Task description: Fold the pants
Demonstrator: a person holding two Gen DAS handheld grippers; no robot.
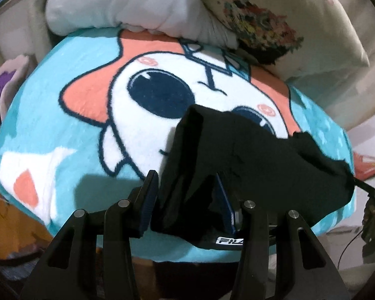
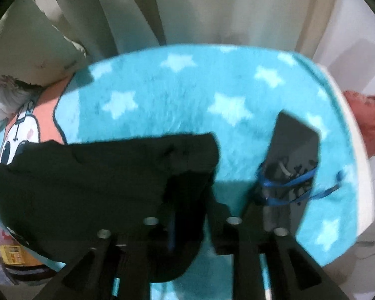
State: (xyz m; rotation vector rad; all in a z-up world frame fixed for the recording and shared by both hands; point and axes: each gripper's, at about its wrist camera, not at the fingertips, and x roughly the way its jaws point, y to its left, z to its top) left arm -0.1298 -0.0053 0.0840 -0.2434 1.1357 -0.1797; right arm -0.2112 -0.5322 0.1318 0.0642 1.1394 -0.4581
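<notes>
Pants point(image 1: 250, 150): black, bunched in a loose, uneven heap on the near right part of the turquoise cartoon blanket point(image 1: 62, 125), one end trailing off towards the blanket's right edge, a white brand label point(image 1: 228, 240) showing at the near hem. Not yet a flat fold; edges are crooked and one flap stands up in a ridge. My left gripper point(image 1: 185, 177) sits right over the near end, jaws about half apart with a thick wad of cloth between them; both blue pad faces partly show, so I cannot tell whether the pads are pressing or the cloth is only lying there. My right gripper point(image 2: 242, 165) has its jaws parted; the pants' other end is draped over and hides its left finger, while the right finger, wrapped in blue band, stands clear over bare starred blanket, so it grips nothing. My reading: I am mid-fold, one end just laid over, with the heap needing squaring. Next move calls for a firm pinch on a clean edge or corner, not the wad, then drawing the cloth taut and flat before doubling it over. Outward: a white pillow point(image 1: 117, 7) and a patterned cushion point(image 1: 262, 20) at the head of the blanket, a red cloth point(image 2: 367, 125) off the far right side. Containers: no basket or bin in view; a yellow pack point(image 2: 12, 257) shows low at the left, contents not readable
</notes>
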